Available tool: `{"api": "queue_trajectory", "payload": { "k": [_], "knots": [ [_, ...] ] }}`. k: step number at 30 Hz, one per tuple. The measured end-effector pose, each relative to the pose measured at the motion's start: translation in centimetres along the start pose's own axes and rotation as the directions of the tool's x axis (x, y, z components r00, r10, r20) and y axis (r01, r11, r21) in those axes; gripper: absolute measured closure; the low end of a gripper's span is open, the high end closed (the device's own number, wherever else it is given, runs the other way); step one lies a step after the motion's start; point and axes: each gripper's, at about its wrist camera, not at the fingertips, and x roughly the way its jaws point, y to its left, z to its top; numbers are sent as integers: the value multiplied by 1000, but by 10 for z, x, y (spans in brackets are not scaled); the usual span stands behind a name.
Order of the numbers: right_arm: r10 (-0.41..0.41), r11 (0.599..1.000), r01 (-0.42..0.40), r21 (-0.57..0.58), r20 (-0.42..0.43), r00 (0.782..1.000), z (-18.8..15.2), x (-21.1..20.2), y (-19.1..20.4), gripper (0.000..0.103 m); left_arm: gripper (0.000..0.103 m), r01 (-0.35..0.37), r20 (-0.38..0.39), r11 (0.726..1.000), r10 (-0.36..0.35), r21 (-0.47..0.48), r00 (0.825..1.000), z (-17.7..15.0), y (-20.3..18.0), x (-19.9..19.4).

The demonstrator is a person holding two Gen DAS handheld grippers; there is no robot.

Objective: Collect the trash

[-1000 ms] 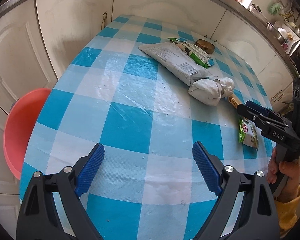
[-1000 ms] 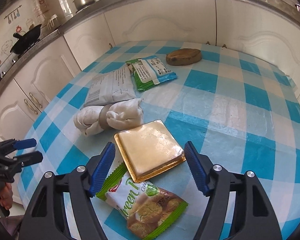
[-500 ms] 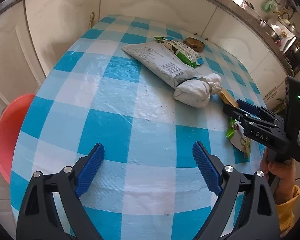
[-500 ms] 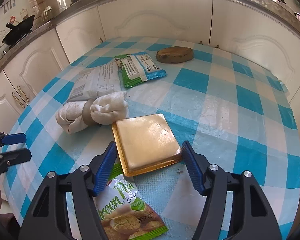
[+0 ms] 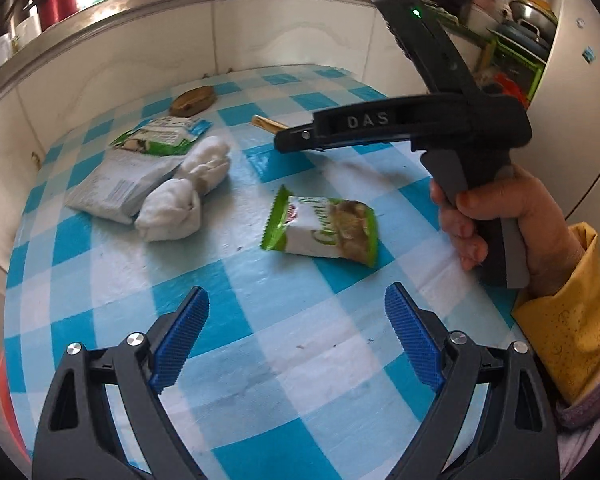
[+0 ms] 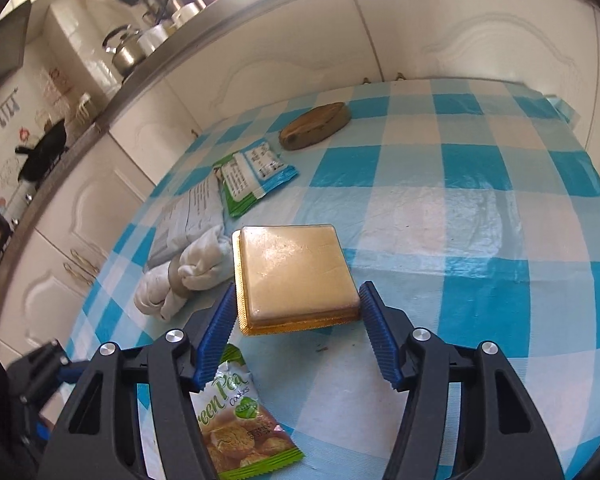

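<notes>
The right gripper (image 6: 298,312) was recorded with its jaws just closed in on the square gold tray (image 6: 296,270); both blue pads were pressed against the tray's opposite side edges, and its near edge appeared lifted clear of the checked tablecloth (image 6: 480,216). The left gripper (image 5: 296,344) was seen with its jaws wide apart and nothing between them, poised above the cloth short of the green cookie packet (image 5: 324,226).

The tray was judged to be thin moulded plastic: light, glossy and probably slippery, and liable to flex or pop out if squeezed hard. The side-edge hold at the flanged rim was judged adequate, provided the tray was kept level.

The cookie packet was judged light, crinkly and soft; a pinch at its crimped end seam would be preferred. A knotted white cloth bundle (image 6: 184,276), a grey pouch (image 5: 116,184) and a green-and-blue wrapper (image 6: 256,174) lay together further back, with a brown wooden disc (image 6: 314,126) beyond.
</notes>
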Motion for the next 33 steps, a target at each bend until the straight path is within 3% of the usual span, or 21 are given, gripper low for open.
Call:
{"api": "queue_trajectory", "payload": {
  "k": [5,9,18,24,27,29,33],
  "knots": [
    [23,999,-24,45,20,1000,1,-6,-12,40,13,-10,-17,997,11,71,1000,15,-18,23],
    [31,997,-33,69,29,999,1,-9,-19,40,13,23,-13,998,-22,62,1000,29,-18,35],
    [40,996,-42,83,28,999,-2,-8,-24,40,13,0,-48,1000,2,27,999,39,-14,61],
    [38,996,-40,86,30,999,-2,-8,-25,40,35,-46,-18,999,46,-13,999,39,-5,60],
    [35,995,-38,87,33,999,-2,-8,-25,40,54,-65,-3,996,64,-55,998,40,5,58],
    [35,996,-37,86,33,999,-2,-8,-25,40,73,-69,5,993,70,-92,998,40,13,56],
    [25,996,-28,83,37,999,-2,-8,-26,40,84,-54,21,985,59,-162,998,36,25,52]
  ]
}}
